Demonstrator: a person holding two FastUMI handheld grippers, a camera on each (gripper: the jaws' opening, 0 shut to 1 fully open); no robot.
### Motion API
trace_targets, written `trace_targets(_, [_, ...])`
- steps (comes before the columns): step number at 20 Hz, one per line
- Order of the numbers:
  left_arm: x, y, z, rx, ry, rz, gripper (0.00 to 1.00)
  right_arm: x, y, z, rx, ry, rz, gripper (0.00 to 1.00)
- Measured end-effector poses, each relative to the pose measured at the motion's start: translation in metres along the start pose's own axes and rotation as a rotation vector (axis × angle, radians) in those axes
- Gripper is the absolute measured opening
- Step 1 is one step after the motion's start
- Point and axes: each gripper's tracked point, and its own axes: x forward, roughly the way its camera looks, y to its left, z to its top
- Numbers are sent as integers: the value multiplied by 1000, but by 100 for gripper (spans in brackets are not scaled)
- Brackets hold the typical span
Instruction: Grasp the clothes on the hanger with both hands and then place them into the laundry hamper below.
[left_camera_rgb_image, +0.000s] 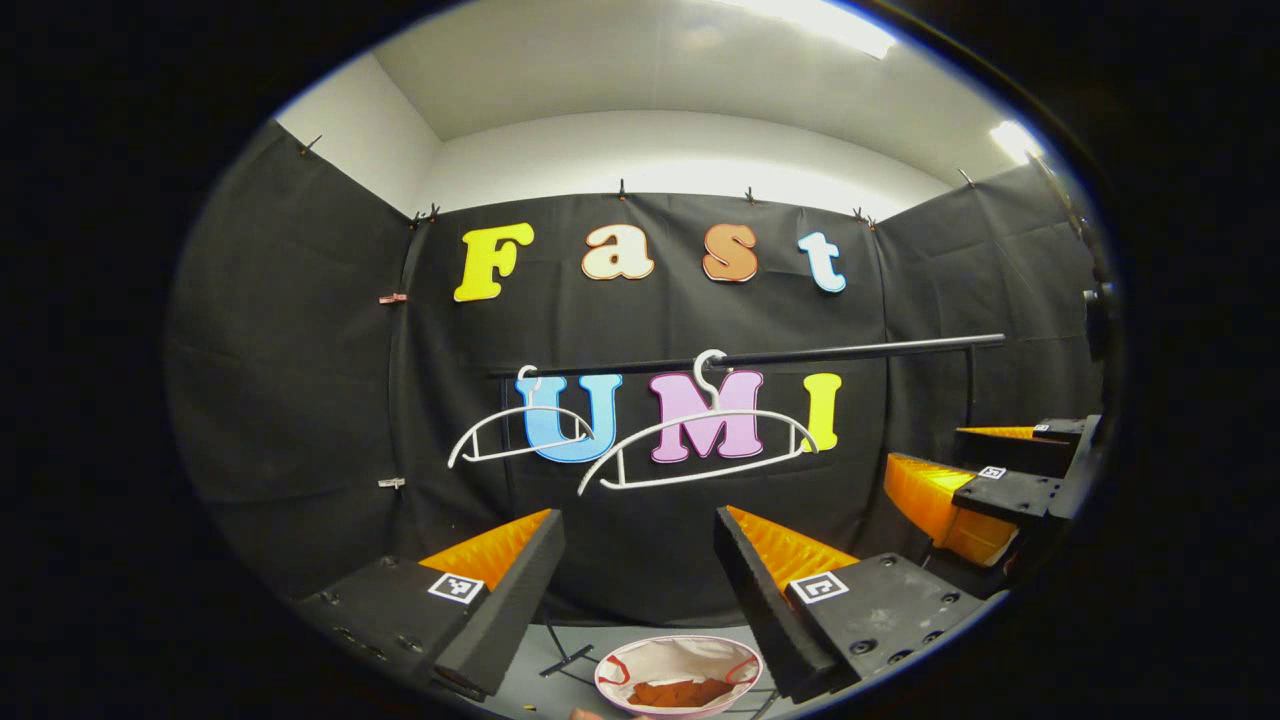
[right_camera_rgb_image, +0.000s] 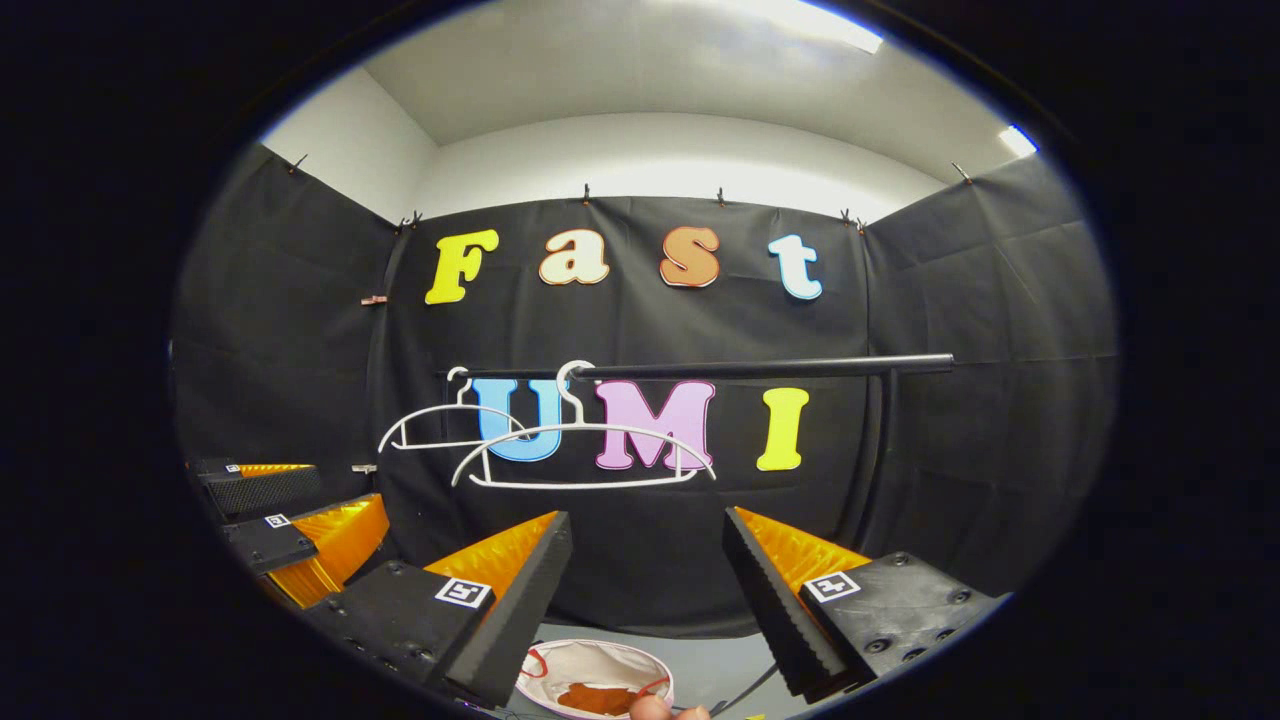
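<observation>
The laundry hamper (left_camera_rgb_image: 678, 676) is seen low and near, cut off by the lower edge, with rust-coloured clothes (left_camera_rgb_image: 680, 692) lying inside; their shape is hard to make out. It stands on a grey floor (left_camera_rgb_image: 540, 665). Two bare white hangers (left_camera_rgb_image: 697, 450) are hung on a dark rail (left_camera_rgb_image: 850, 352) before the black cloth wall. The left gripper (left_camera_rgb_image: 638, 575) and the right gripper (right_camera_rgb_image: 648, 580) are held with jaws apart, gripping nothing.

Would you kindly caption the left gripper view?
Two bare white hangers on the rail; reddish-brown garment in the hamper below.
</observation>
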Motion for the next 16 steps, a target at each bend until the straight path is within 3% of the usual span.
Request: trace_targets(16, [-9, 2, 2, 13, -4, -17, 95, -9, 4, 5, 5, -7, -21, 97])
